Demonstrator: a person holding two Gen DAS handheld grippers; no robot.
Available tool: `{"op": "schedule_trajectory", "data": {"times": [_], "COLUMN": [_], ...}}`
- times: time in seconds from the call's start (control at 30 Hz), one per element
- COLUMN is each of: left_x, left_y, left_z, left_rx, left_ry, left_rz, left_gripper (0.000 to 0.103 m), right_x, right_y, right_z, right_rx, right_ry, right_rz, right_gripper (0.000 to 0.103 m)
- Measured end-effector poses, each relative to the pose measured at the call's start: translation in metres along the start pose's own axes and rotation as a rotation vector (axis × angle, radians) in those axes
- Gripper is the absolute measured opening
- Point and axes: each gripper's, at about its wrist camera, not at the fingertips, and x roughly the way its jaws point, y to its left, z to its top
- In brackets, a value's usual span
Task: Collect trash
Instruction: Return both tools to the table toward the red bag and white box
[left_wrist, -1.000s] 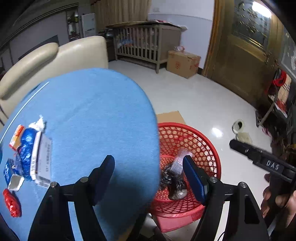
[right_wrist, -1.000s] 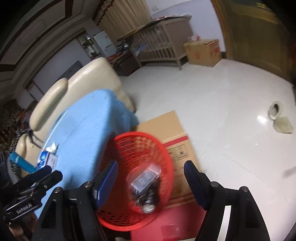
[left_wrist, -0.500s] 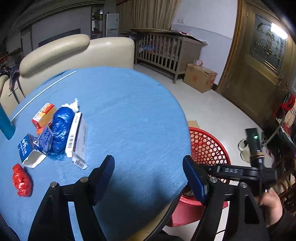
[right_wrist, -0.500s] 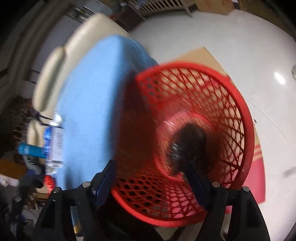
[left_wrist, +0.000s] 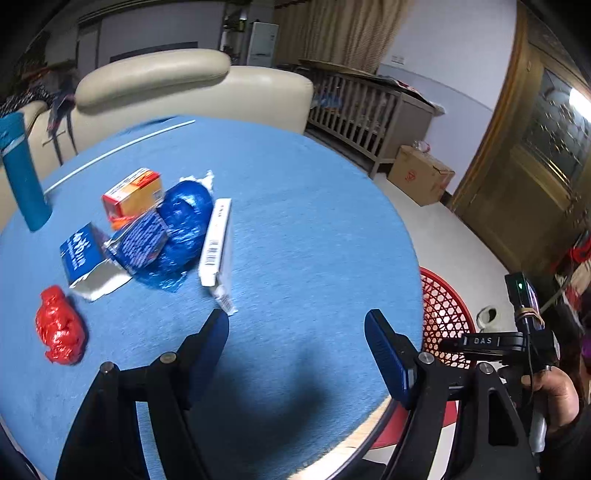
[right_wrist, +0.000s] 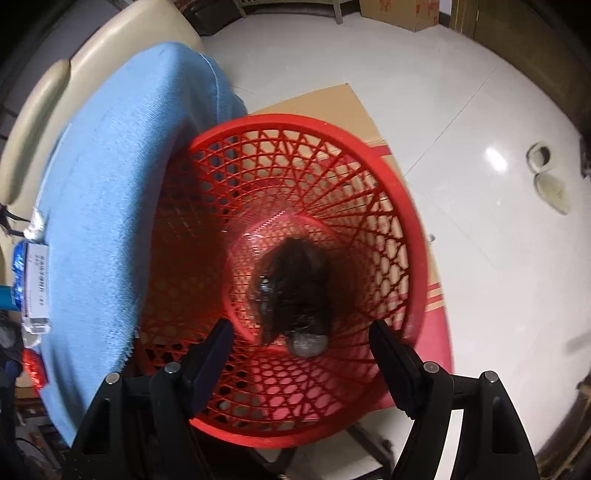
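Trash on table: three boxes, perhaps two crumpled wrappers.

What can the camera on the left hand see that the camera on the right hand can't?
Only the left view shows the orange box, the blue box, the tall blue bottle and a hand holding the right tool. Only the right view shows the dark trash at the bottom of the red basket. Both show the blue table, the basket, the white box and the red wrapper.
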Motion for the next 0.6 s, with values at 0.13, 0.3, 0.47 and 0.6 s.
{"op": "schedule_trajectory", "data": {"times": [0.13, 0.3, 0.47, 0.6], "left_x": [-0.003, -0.010, -0.019, -0.038], "left_y": [0.019, 0.049, 0.082, 0.112], "left_z": [-0.002, -0.002, -0.005, -0.007], "left_rx": [-0.034, -0.086, -0.151, -0.197], "left_ry": [-0.010, -0.024, -0.039, -0.076], "left_rz": [0.004, 0.026, 0.057, 0.115], "left_gripper": [0.077, 0.077, 0.077, 0.077], "right_x": [-0.001, -0.014, -0.028, -0.052], "right_y": [-0.007, -0.013, -0.020, -0.012], "right_z": [0.007, 0.018, 0.036, 0.037], "right_rx": [-0.018, -0.019, -0.030, -0.040], "right_ry": [0.006, -0.026, -0.060, -0.154], "right_rz": [-0.057, -0.104, -0.171, -0.119], "right_gripper": [0.078, 0.078, 0.078, 0.079]}}
